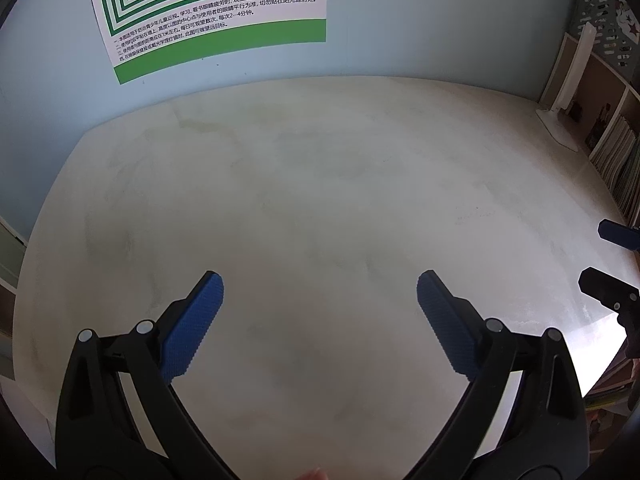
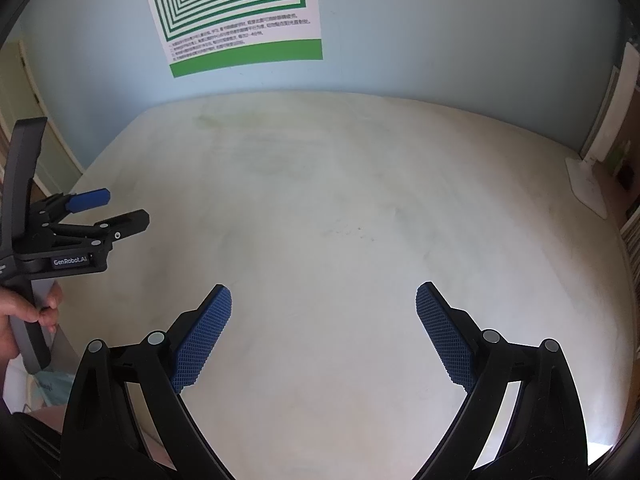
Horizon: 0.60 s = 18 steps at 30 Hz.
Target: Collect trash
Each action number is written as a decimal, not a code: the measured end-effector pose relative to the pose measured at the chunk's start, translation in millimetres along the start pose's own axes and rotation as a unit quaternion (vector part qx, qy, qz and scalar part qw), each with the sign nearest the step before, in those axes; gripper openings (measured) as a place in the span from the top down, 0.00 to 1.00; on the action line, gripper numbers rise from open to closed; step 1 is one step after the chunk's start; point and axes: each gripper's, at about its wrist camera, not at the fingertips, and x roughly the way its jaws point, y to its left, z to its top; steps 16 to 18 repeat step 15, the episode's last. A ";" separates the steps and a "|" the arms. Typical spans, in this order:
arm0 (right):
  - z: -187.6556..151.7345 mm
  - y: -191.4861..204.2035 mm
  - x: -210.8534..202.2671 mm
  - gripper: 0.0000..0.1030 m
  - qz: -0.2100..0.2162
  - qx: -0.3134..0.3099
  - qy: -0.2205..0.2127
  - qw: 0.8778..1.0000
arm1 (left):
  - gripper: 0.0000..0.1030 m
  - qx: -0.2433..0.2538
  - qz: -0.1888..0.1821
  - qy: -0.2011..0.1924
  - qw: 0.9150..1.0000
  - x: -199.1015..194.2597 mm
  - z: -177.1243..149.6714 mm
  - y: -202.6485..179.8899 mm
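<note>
No trash shows in either view: the pale worktop (image 1: 320,200) lies bare from its near edge to the blue wall, so the thing to be collected is out of sight, and how it will handle can only be judged from the task. Household litter is likely light and soft or crumpled, such as paper or wrappers; if so, it should need only a gentle pinch across its bulk, taken where it stands proud of the surface, not at a flat edge. The left gripper (image 1: 320,286) hangs over the worktop with its blue fingers (image 1: 192,332) spread wide and nothing between them. The right gripper (image 2: 324,296) does the same, its fingers (image 2: 204,340) wide apart and empty. In the right wrist view the left gripper appears from the side, held by a hand (image 2: 24,316), with its fingers apart. A green-and-white poster (image 1: 216,12) hangs on the wall behind, a white lamp base (image 1: 558,128) stands at the far right edge, and shelves with books (image 1: 616,160) lie just beside it. Something pale sits low at the left below the worktop edge, too unclear to name.
</note>
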 end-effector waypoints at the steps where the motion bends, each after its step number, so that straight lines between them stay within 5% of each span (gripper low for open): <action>1: 0.0 0.6 0.0 0.10 0.002 0.000 0.000 1.000 | 0.08 0.000 -0.004 0.002 1.000 0.6 -0.3 0.8; 18: 1.1 0.2 2.4 0.10 0.003 0.002 0.004 1.000 | 0.07 0.012 0.008 0.014 1.000 4.4 0.6 3.0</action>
